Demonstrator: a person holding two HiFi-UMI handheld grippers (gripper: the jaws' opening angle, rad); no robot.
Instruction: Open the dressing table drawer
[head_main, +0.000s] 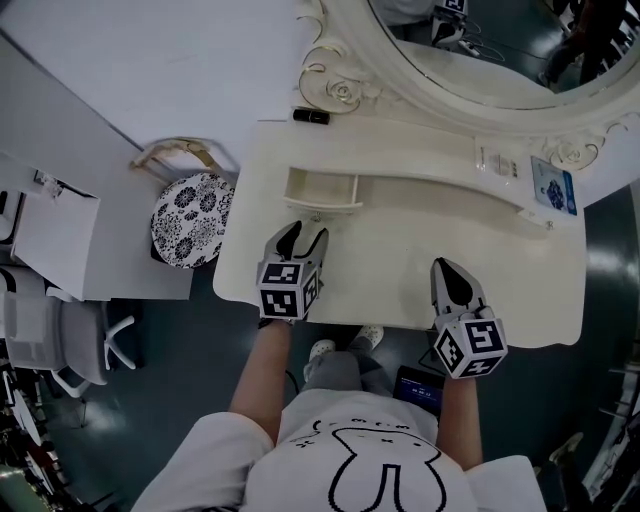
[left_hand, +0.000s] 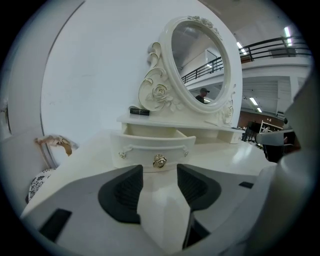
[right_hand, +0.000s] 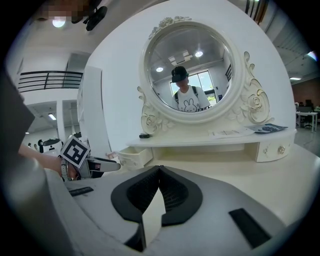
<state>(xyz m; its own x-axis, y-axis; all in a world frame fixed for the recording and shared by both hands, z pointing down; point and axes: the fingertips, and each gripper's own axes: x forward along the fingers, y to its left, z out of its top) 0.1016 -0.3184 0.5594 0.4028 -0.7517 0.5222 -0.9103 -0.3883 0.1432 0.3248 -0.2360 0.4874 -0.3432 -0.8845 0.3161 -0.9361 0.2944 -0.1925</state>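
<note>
The cream dressing table (head_main: 400, 280) has its small left drawer (head_main: 321, 190) pulled out, empty inside. The drawer's gold knob (left_hand: 159, 160) sits just beyond my left gripper (left_hand: 159, 176), whose jaws stand apart with nothing between them. In the head view the left gripper (head_main: 302, 235) hovers right in front of the drawer front. My right gripper (head_main: 452, 272) rests over the tabletop's front right, jaws closed tip to tip and empty; in its own view the right gripper (right_hand: 159, 171) faces the oval mirror (right_hand: 187, 70).
A patterned round stool (head_main: 191, 220) stands left of the table. A small dark object (head_main: 311, 117) lies on the shelf beside the mirror's carved base. A leaflet (head_main: 553, 186) and a second, closed drawer (right_hand: 275, 149) are at the right end. A white desk and chair (head_main: 60, 330) stand far left.
</note>
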